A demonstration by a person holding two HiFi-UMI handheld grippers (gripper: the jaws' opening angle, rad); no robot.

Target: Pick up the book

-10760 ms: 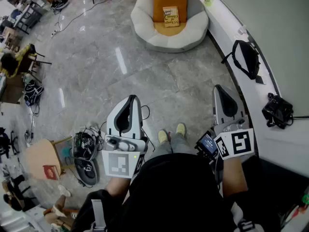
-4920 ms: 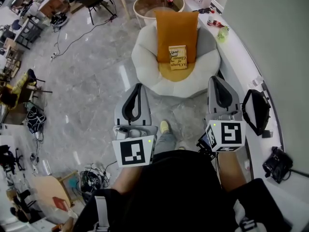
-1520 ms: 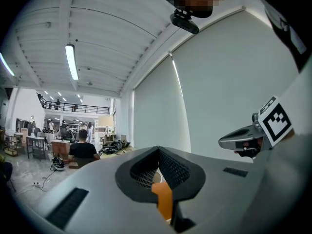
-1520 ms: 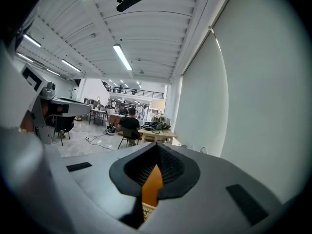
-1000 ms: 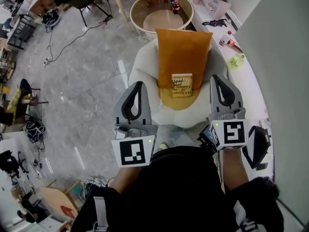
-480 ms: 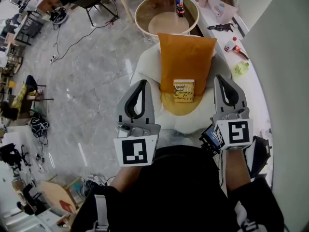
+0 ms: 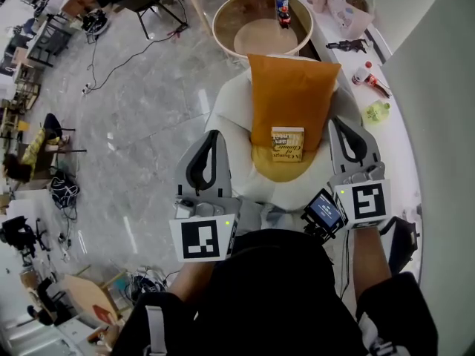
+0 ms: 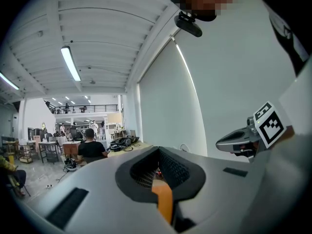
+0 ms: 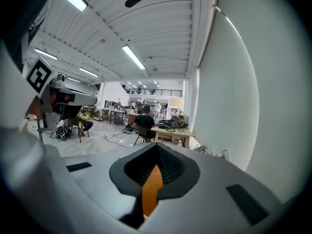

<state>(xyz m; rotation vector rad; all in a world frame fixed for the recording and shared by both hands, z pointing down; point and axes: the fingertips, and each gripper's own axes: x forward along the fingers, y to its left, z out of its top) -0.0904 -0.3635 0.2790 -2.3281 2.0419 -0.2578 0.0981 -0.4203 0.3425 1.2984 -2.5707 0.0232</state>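
Yellow rectangular book (image 7: 287, 144) rests against the smooth orange cushion (image 7: 291, 87) in the rounded white padded chair (image 7: 225, 119). Left tool (image 7: 211, 136) and right tool (image 7: 339, 123): grey moulded jaws pressed together, empty, flanking the book.

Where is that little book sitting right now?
In the head view the book is near the middle of the picture. It rests on the orange cushion in the round white chair, in front of the person.

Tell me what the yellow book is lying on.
The small yellow book lies on a tall orange fabric cushion, which sits in a round white padded chair. The cushion patch directly beneath the book is covered, so anything there cannot be seen.
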